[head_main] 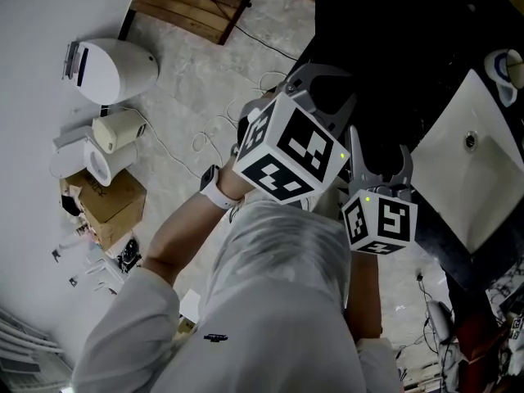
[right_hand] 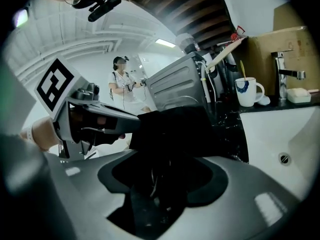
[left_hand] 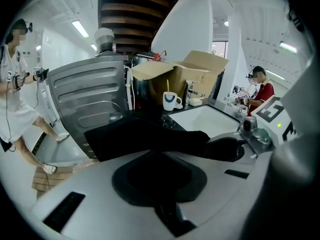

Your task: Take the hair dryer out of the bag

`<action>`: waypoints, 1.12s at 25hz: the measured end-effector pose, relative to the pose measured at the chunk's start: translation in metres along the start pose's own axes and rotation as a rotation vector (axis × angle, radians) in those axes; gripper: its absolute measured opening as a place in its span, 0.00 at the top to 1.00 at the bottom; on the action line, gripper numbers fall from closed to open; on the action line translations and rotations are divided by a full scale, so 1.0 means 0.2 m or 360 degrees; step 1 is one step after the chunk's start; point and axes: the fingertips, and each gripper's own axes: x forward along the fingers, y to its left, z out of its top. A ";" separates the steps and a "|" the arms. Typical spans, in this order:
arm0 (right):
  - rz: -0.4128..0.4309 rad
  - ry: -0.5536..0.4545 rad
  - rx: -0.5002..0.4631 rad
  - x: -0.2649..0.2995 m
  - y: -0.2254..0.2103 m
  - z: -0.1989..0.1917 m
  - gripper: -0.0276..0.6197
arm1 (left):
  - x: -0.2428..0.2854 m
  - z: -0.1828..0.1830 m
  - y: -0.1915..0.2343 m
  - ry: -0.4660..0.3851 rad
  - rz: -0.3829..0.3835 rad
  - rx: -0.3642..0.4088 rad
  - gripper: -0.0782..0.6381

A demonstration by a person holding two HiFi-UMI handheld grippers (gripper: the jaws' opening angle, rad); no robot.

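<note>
The black bag (head_main: 385, 47) lies on a dark counter and shows as dark fabric (left_hand: 145, 136) across the left gripper view. My left gripper (head_main: 321, 88) is shut on the bag's edge; the right gripper view shows its jaws pinching the fabric (right_hand: 165, 129). Beside it, my right gripper (head_main: 381, 166) stands open at the bag, its fingers spread, with dark fabric and what looks like a thin cord (right_hand: 156, 183) in front of its jaws. No hair dryer can be made out; the bag's inside is too dark to read.
A white sink (head_main: 467, 170) lies right of the bag, with a faucet (right_hand: 285, 76), a mug (left_hand: 171, 100) and a cardboard box (left_hand: 195, 74) behind it. A grey metal machine (left_hand: 90, 104) stands at the left. Other people (right_hand: 122, 84) stand behind. Boxes (head_main: 110, 203) sit on the floor.
</note>
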 end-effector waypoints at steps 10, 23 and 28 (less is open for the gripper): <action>-0.0092 0.0078 0.0019 0.17 -0.01 0.00 0.57 | 0.00 0.03 0.06 -0.0051 -0.0007 -0.0013 0.86; -0.0278 0.0253 0.0087 0.33 -0.09 -0.01 0.57 | 0.01 0.01 0.06 -0.0067 -0.0118 -0.0033 0.86; -0.0325 0.0295 0.0093 0.38 -0.09 -0.01 0.57 | -0.01 0.02 0.07 -0.0084 -0.0153 -0.0056 0.86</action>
